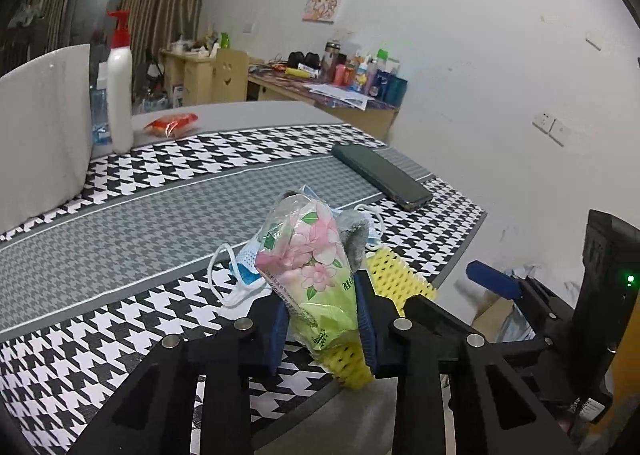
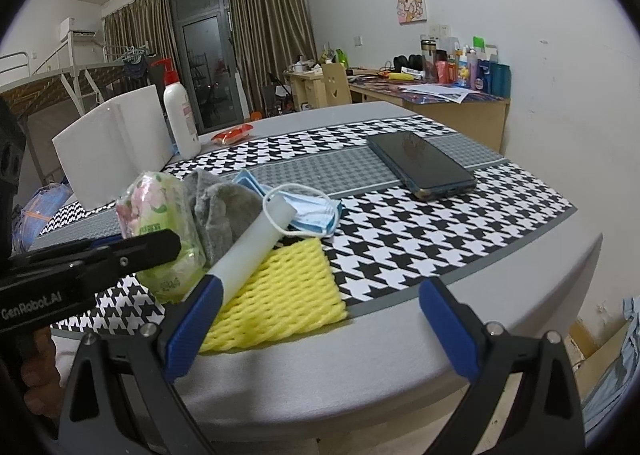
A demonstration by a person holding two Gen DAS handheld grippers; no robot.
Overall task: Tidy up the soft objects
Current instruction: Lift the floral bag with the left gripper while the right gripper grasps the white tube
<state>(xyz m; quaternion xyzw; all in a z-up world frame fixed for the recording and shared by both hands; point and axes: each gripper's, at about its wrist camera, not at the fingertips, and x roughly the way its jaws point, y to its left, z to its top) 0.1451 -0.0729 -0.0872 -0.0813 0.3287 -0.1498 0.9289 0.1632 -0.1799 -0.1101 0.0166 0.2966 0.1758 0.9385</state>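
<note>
Nearest the left wrist lens, the left gripper has its blue pads pressed against both sides of the tissue pack, a soft floral-printed packet in clear wrap; the pack stands tilted between them, leaning toward 11 o'clock, and appears pinched. Whether it is clear of the surface cannot be told. In the right wrist view, the right gripper stands spread wide with nothing between its pads, hanging over the near edge of the table. The soft items sit bunched together at the near corner of the houndstooth mat: a yellow foam net lies flat at the bottom, a white tube rests across it pointing to 1 o'clock, a grey cloth sits crumpled at 11 o'clock of the net, and a blue face mask lies at 12 o'clock, its ear loop hooked over the tube's end. The pack is at 9 o'clock of the cloth, touching it. A dark phone lies well apart at 1 o'clock; a pump bottle and a red packet stand far back. Judgement: the task is at an early stage. One item is gripped, none is visibly sorted or stacked, and no receiving container can be identified. The cloth, mask and net remain to be handled.
</note>
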